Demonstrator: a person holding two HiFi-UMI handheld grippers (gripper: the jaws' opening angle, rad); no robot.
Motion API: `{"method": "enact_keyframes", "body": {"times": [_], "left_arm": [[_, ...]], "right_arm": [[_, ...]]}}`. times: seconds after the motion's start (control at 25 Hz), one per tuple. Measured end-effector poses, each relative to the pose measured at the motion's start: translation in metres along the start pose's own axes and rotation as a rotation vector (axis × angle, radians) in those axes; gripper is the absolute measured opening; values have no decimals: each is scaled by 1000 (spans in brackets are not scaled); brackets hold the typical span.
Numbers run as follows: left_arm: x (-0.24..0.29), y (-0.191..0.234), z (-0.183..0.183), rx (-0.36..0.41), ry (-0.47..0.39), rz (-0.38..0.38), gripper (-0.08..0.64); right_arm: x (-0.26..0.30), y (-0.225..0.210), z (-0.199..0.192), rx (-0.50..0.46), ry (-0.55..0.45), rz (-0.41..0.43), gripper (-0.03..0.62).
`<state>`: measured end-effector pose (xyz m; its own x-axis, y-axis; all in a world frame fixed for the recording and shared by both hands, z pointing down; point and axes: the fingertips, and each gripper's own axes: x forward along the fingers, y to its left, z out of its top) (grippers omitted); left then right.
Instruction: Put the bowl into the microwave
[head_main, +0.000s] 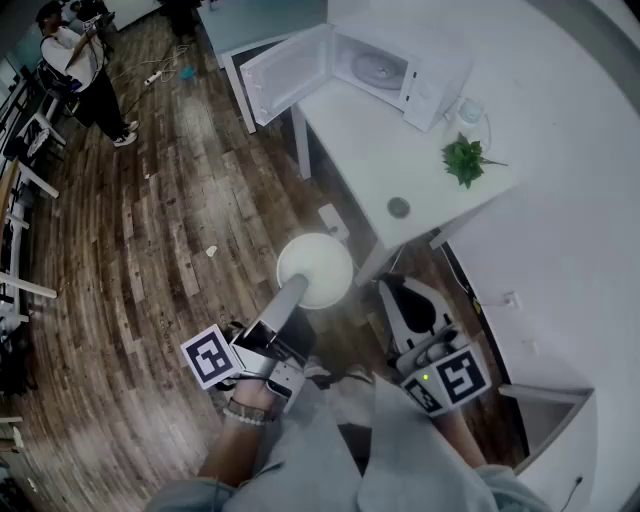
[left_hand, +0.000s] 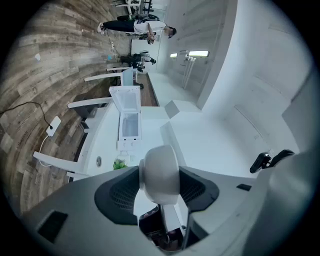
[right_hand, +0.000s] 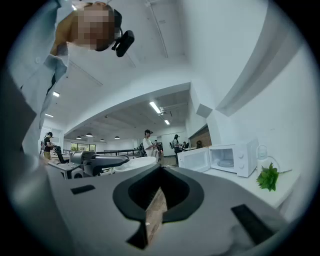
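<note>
my left tongs (head_main: 298, 290) (left_hand: 160, 187) are clamped on the round white bowl (head_main: 318, 264) (left_hand: 160, 171), pinching it at its near edge, and the bowl sits in the air at the middle of the head view, over the wooden plank floor (head_main: 150, 230). in the left gripper view it fills the gap between the two dark pads, turned on its side. my right tongs (head_main: 397, 290) (right_hand: 157, 197) are pressed together with nothing between them, low and right of centre in the head view, just beside the bowl but not touching it. the white microwave (head_main: 385, 68) (left_hand: 129, 120) (right_hand: 234, 159) stands at the top of the head view on the white table (head_main: 385, 160), its door (head_main: 285, 72) swung open to the left (a round plate shows inside). a green leafy plant (head_main: 464, 158) (right_hand: 268, 177) sits on the same table at the right. a person (head_main: 85, 65) stands at the upper left.
</note>
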<state>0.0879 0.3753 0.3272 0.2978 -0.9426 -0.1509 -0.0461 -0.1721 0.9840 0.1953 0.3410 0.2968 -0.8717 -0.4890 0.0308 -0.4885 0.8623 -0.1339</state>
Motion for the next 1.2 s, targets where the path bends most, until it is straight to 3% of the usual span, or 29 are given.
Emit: {"method": "enact_keyframes", "body": {"times": [0.52, 1.2], "left_arm": [[-2, 2, 11, 1, -8, -6, 219], [-24, -1, 43, 14, 0, -22, 219]], "right_arm": [[11, 6, -2, -13, 10, 9, 2], [30, 21, -6, 19, -11, -52, 2]]}}
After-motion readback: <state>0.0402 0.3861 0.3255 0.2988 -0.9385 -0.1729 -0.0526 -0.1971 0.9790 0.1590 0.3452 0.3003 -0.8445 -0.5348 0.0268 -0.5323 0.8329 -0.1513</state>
